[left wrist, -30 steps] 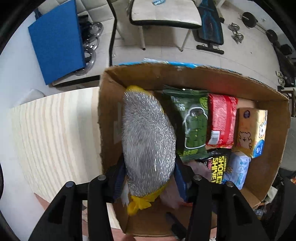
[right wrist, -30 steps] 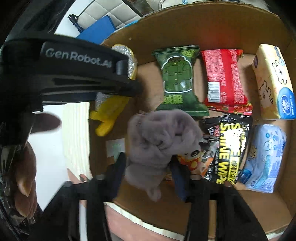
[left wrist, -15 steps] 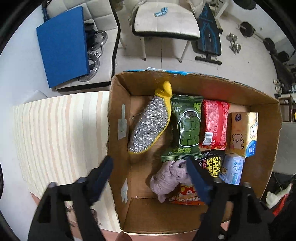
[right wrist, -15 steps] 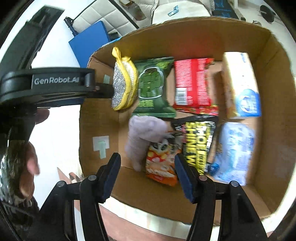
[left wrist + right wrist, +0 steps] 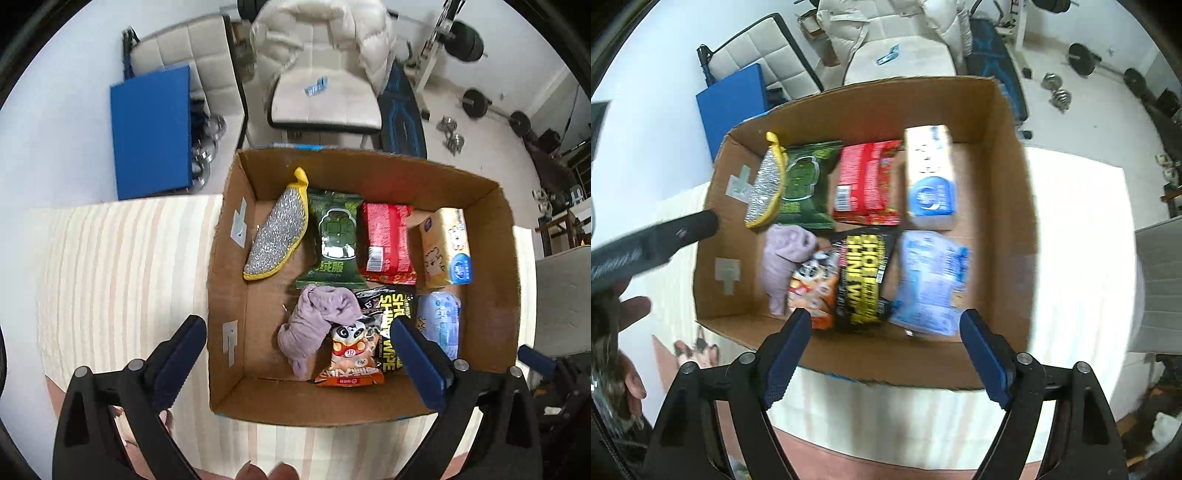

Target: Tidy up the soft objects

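The purple cloth (image 5: 317, 325) lies at frame centre inside the cardboard box (image 5: 229, 280), draped against the panda snack bag (image 5: 349, 356). Left gripper (image 5: 295, 354) and right gripper (image 5: 884, 350) hover with jaws spread, holding nothing. Risk: the loosely bunched cloth may snag adjacent packets if regrasped.

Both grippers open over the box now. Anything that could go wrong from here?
1. The purple cloth lies loosely bunched over the panda snack pack and touches the green packet; it may slump or snag if neighbours get moved.
2. The scrubber leans against the cardboard box wall and could tip over.
3. The box sits near the table's front edge; a nudge from the left gripper might shift it.
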`<action>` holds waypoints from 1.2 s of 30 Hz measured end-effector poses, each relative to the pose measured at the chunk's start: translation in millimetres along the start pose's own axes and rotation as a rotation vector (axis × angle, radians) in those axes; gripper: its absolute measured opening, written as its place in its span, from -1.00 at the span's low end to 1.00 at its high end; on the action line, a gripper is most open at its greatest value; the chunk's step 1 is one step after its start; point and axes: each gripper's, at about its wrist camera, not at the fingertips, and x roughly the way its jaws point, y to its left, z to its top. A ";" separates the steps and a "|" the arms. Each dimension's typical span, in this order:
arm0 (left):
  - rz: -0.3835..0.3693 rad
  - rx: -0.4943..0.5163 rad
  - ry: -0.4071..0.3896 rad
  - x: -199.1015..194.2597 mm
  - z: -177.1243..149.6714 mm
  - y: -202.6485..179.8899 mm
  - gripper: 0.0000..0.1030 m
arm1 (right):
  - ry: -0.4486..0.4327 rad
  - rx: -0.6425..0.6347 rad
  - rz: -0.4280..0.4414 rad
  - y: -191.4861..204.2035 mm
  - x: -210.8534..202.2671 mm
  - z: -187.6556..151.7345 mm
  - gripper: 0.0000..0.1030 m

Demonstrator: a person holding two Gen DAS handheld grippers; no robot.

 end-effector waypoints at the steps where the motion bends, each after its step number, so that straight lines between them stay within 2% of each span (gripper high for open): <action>1: 0.016 0.006 -0.021 -5.4 -6.9 -3.2 0.98 | -0.007 -0.006 -0.012 -1.5 -3.2 -3.3 0.93; 4: 0.037 0.018 -0.049 -14.3 -18.3 -9.8 0.98 | -0.030 -0.018 -0.067 -4.6 -14.4 -9.2 1.00; 8: -0.016 0.012 -0.050 -23.1 -30.8 -14.2 0.98 | -0.072 -0.009 -0.097 -6.8 -26.5 -17.0 1.00; 12: 0.015 0.019 -0.092 -35.2 -41.1 -19.1 0.98 | -0.117 0.003 -0.135 -6.5 -40.3 -22.2 1.00; 22: 0.009 0.000 -0.132 -60.2 -54.6 -18.0 0.98 | -0.156 -0.001 -0.157 -0.8 -61.0 -31.8 1.00; 29: 0.019 0.020 -0.197 -113.1 -80.9 -24.0 0.98 | -0.225 -0.015 -0.147 5.6 -104.8 -57.0 1.00; 36: 0.007 0.014 -0.261 -172.3 -116.1 -23.5 0.98 | -0.309 -0.036 -0.117 14.1 -173.0 -106.4 1.00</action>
